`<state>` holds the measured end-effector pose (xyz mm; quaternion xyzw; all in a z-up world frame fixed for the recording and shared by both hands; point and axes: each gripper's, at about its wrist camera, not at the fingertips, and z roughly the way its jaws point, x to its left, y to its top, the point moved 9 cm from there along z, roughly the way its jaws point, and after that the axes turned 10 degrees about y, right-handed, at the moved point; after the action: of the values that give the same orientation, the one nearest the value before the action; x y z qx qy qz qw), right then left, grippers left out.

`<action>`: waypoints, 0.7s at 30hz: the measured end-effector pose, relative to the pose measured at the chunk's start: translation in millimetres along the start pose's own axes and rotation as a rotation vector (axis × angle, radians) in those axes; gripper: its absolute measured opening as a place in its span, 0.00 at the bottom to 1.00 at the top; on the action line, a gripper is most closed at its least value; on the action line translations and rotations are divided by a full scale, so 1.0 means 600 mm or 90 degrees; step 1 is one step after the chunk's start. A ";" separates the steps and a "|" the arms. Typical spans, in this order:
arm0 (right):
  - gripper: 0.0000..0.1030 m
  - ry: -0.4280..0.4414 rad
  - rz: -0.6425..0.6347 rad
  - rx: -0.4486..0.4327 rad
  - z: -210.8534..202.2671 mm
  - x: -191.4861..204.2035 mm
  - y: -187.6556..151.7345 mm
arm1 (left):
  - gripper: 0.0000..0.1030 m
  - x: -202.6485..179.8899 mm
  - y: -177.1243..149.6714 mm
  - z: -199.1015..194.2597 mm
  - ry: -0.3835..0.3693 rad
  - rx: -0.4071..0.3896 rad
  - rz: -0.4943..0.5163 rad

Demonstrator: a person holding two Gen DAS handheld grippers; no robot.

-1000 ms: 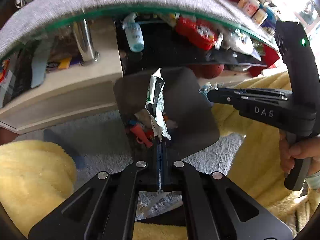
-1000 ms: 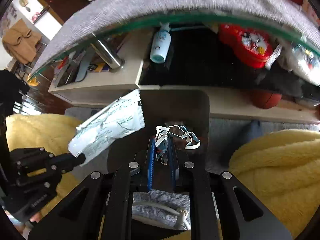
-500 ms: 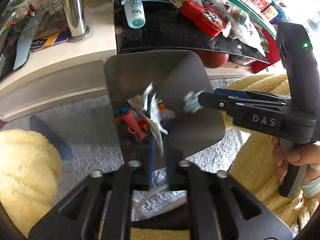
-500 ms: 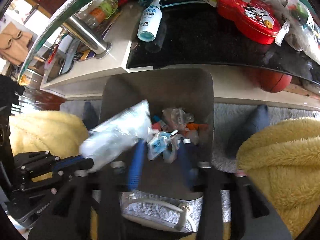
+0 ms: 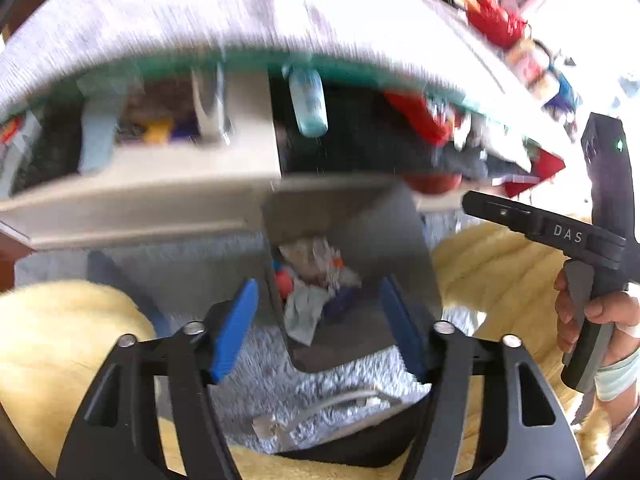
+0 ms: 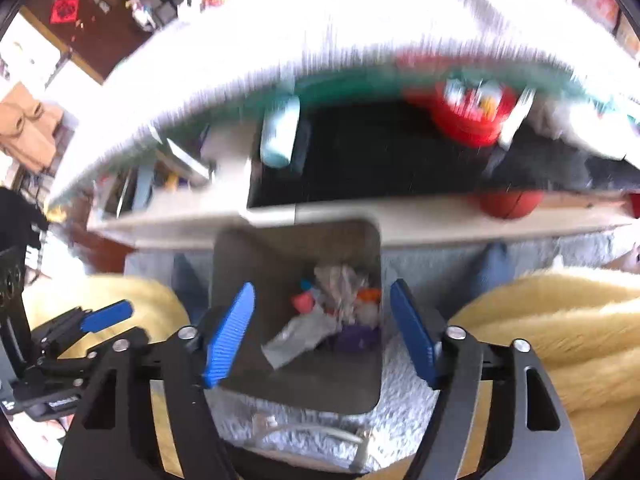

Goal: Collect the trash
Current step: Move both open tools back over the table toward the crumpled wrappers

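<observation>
At three o'clock, "DAS" marks the right gripper [image 5: 472, 204]; both jaws have just opened wide, empty, above the trash bin [image 5: 404, 248] on grey carpet [image 5: 180, 264].

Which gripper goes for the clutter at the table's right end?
Right, likely: both jaws have just been opening, nothing between them, but the right gripper sits on that side of the left gripper, nearer the clutter.

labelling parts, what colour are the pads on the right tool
Blue, ridged pads on the open right tool; clearest in the right wrist view.
</observation>
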<state>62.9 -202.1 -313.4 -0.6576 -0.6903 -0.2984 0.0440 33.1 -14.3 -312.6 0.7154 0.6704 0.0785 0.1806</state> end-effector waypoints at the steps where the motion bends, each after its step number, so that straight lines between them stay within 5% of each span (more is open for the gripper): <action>1: 0.71 0.006 -0.006 -0.018 -0.015 0.010 0.023 | 0.68 0.006 0.015 -0.013 0.006 -0.014 -0.002; 7: 0.75 0.018 -0.062 -0.084 -0.057 0.070 0.150 | 0.81 0.056 0.125 -0.084 0.050 -0.093 -0.013; 21: 0.76 0.034 -0.091 -0.094 0.022 0.142 0.366 | 0.83 0.134 0.333 -0.071 0.121 -0.131 0.005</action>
<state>261.3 -130.1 -208.0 -0.6001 -0.7101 -0.3681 -0.0076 211.1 64.7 -211.4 0.6849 0.6703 0.2148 0.1881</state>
